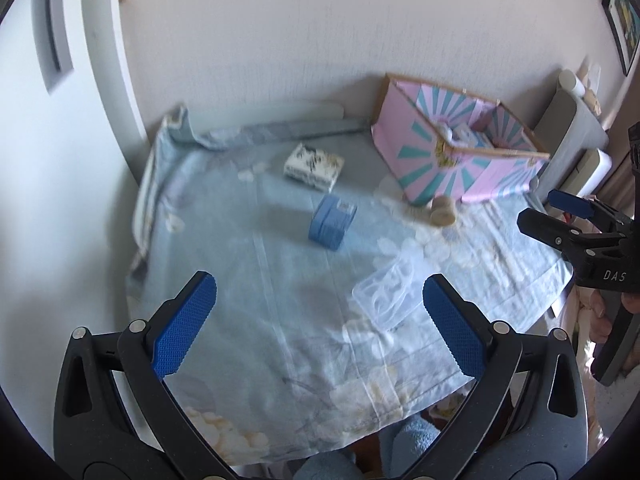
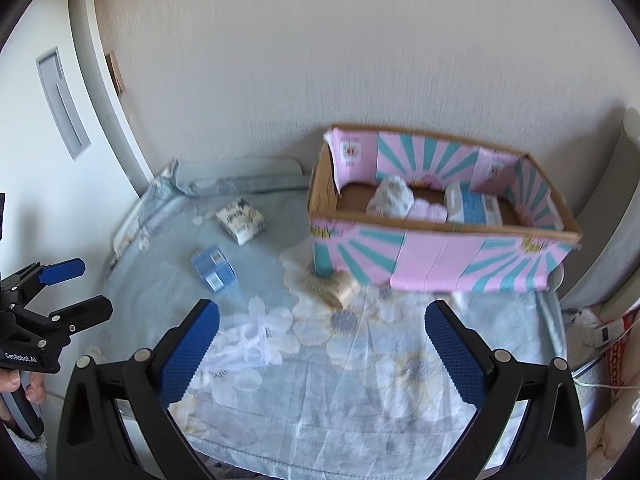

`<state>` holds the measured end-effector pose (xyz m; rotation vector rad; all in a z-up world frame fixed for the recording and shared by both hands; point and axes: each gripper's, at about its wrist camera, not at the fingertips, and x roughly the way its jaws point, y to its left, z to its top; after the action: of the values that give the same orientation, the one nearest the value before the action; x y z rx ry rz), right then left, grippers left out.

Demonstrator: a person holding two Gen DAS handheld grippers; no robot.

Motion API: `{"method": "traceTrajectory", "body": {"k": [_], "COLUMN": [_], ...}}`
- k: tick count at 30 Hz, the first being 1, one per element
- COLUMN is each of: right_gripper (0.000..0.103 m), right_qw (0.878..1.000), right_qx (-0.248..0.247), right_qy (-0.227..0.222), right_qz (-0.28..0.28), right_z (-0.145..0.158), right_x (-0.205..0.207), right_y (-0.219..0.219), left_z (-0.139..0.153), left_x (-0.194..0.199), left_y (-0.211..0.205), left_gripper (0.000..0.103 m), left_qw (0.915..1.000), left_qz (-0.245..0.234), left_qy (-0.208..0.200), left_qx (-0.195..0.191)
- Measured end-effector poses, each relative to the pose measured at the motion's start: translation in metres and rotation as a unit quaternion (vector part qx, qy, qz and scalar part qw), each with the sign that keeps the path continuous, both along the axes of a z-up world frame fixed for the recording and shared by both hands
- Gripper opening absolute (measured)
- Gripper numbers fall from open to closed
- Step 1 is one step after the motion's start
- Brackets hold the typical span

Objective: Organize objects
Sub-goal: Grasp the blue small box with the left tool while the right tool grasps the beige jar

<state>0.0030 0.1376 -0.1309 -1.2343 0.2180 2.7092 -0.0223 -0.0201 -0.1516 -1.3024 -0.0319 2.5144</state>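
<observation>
Both hand-held grippers, left (image 1: 320, 312) and right (image 2: 322, 332), spread wide and empty short of the box (image 2: 440, 258); blue case (image 1: 332, 220), packet (image 1: 314, 166), spool (image 2: 340, 286), clear tray (image 1: 390, 294) outside it; likely slippage or crushing on the thin tray.

Left wrist view: above near edge of tabletop (image 1: 280, 340), looks forward and down toward wall; pink box (image 1: 440, 160) at 1 o'clock, far.

Right wrist view: further right, closer to pink box (image 2: 440, 264), at 12 to 1 o'clock.

Shared: cloth-covered tabletop (image 2: 360, 380), blue box (image 1: 332, 222) (image 2: 213, 267), wall. Each view catches other gripper at its side edge.
</observation>
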Motion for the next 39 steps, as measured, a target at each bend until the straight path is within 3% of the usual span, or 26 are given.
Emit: {"method": "traceTrajectory", "body": {"k": [7, 16, 20, 25, 33, 39], "right_gripper": [0.103, 0.101, 0.089, 0.075, 0.057, 0.039], "right_qw": [1.000, 1.000, 1.000, 1.000, 0.999, 0.999], "right_qx": [-0.007, 0.000, 0.001, 0.009, 0.012, 0.004], "right_qy": [-0.015, -0.002, 0.002, -0.002, -0.013, -0.023], "right_qz": [-0.004, -0.023, -0.024, -0.025, -0.027, -0.032], "right_z": [-0.045, -0.083, -0.092, -0.097, -0.101, -0.106], "right_x": [-0.009, -0.031, -0.045, -0.058, -0.069, -0.074], "right_y": [0.008, 0.020, 0.021, 0.020, 0.019, 0.023], "left_z": [-0.041, -0.070, -0.080, -0.090, -0.095, -0.097], "left_x": [-0.017, -0.062, -0.076, -0.088, -0.095, -0.099], "left_y": [0.019, 0.041, 0.046, 0.050, 0.055, 0.056], "left_gripper": [0.103, 0.099, 0.088, 0.065, 0.040, 0.037], "left_qw": [0.9999, 0.9992, 0.9988, 0.9986, 0.9973, 0.9980], "left_qz": [-0.012, -0.033, -0.042, -0.049, -0.070, -0.058], "left_qy": [-0.003, 0.022, 0.023, 0.020, 0.020, 0.022], "left_qx": [0.000, 0.003, 0.003, 0.004, 0.010, 0.009]}}
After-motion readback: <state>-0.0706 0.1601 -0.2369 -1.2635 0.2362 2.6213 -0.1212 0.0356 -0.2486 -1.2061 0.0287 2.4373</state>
